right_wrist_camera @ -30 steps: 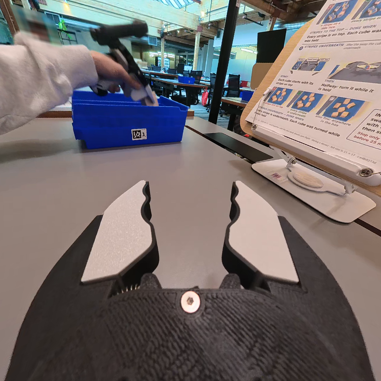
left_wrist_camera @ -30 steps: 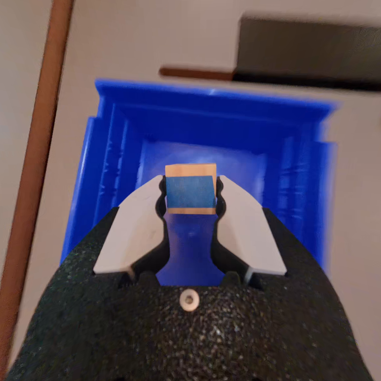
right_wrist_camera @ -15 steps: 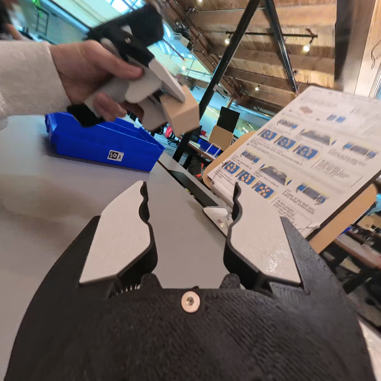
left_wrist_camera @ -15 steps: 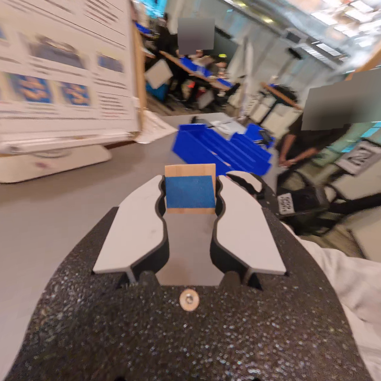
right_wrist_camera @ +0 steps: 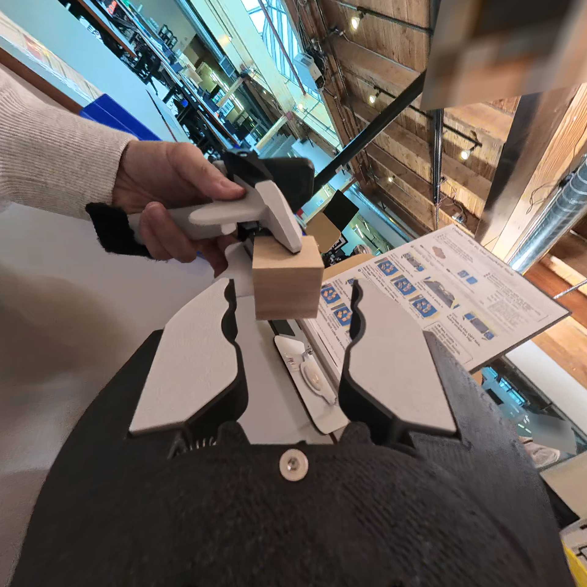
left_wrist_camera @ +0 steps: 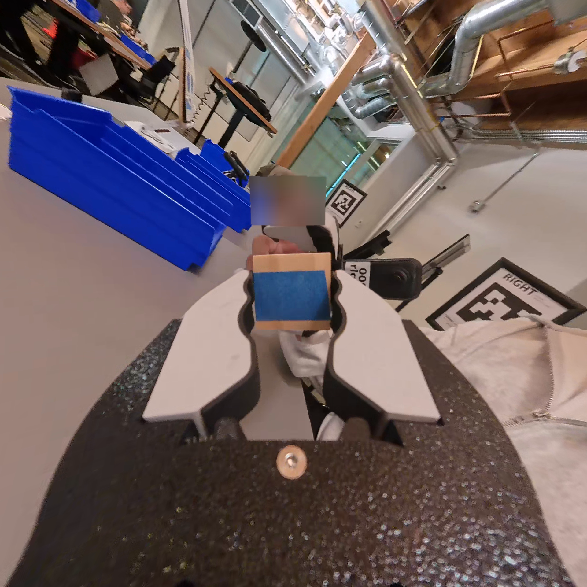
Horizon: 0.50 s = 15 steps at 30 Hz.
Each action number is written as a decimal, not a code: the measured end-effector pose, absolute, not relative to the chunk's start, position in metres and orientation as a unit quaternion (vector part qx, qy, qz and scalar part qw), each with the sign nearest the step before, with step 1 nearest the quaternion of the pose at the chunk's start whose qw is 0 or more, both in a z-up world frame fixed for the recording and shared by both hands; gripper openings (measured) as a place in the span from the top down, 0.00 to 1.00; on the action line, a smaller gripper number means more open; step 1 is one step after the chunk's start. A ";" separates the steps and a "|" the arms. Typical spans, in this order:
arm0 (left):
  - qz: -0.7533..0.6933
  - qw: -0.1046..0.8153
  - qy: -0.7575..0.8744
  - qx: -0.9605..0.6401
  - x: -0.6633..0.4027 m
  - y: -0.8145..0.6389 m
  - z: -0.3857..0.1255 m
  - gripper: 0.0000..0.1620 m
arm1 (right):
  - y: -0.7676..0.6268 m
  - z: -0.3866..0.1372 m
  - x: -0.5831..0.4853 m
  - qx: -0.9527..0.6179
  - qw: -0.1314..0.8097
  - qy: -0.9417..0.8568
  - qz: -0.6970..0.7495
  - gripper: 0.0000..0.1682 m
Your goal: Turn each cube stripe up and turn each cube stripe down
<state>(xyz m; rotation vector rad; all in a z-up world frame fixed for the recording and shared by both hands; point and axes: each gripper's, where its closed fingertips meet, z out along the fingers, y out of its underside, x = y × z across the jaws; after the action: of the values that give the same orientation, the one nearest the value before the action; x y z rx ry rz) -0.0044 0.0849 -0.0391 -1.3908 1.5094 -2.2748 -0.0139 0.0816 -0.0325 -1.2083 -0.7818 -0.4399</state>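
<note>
The left hand-held gripper (left_wrist_camera: pixel 291 297), clamped on the cube (left_wrist_camera: pixel 291 290), has carried it from the blue bin (left_wrist_camera: pixel 104 178) between the spread fingers of the right hand-held gripper (right_wrist_camera: pixel 293 313), probably for a handover.

- Left wrist view: sits on left tool (left_wrist_camera: pixel 292 295), looks along its fingers, tilted, close on the cube (left_wrist_camera: pixel 291 295); right tool (left_wrist_camera: pixel 381 279) faces it just behind.
- Right wrist view: sits on right tool (right_wrist_camera: pixel 293 305), angled upward, cube (right_wrist_camera: pixel 286 286) near its tips.
- Shared: cube, both tools, counter (left_wrist_camera: pixel 79 301), blue bin (left_wrist_camera: pixel 111 178).
</note>
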 end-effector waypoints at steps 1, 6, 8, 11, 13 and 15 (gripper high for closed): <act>-0.745 0.030 0.489 -0.452 -0.005 0.084 -0.040 0.73 | 0.082 -0.032 -0.015 -0.545 0.730 -0.358 -0.203 0.59; -0.755 0.002 0.480 -0.446 -0.007 0.079 -0.043 0.72 | 0.084 -0.042 -0.023 -0.551 0.709 -0.391 -0.203 0.67; -0.755 0.000 0.483 -0.444 -0.008 0.079 -0.044 0.72 | 0.084 -0.040 -0.022 -0.548 0.715 -0.383 -0.204 0.73; -0.758 0.004 0.481 -0.440 -0.008 0.079 -0.044 0.72 | 0.084 -0.040 -0.021 -0.560 0.713 -0.378 -0.185 0.74; -0.756 0.024 0.476 -0.449 -0.004 0.083 -0.047 0.72 | 0.085 -0.043 -0.017 -0.588 0.701 -0.366 -0.172 0.74; -0.742 0.066 0.472 -0.472 0.003 0.094 -0.054 0.59 | 0.083 -0.044 -0.002 -0.622 0.683 -0.344 -0.167 0.74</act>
<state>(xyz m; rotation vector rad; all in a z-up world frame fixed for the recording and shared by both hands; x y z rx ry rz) 0.0026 0.0939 -0.0544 -1.4246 1.4237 -2.2366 -0.0016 0.0826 -0.0444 -1.3940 -0.7718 -0.3736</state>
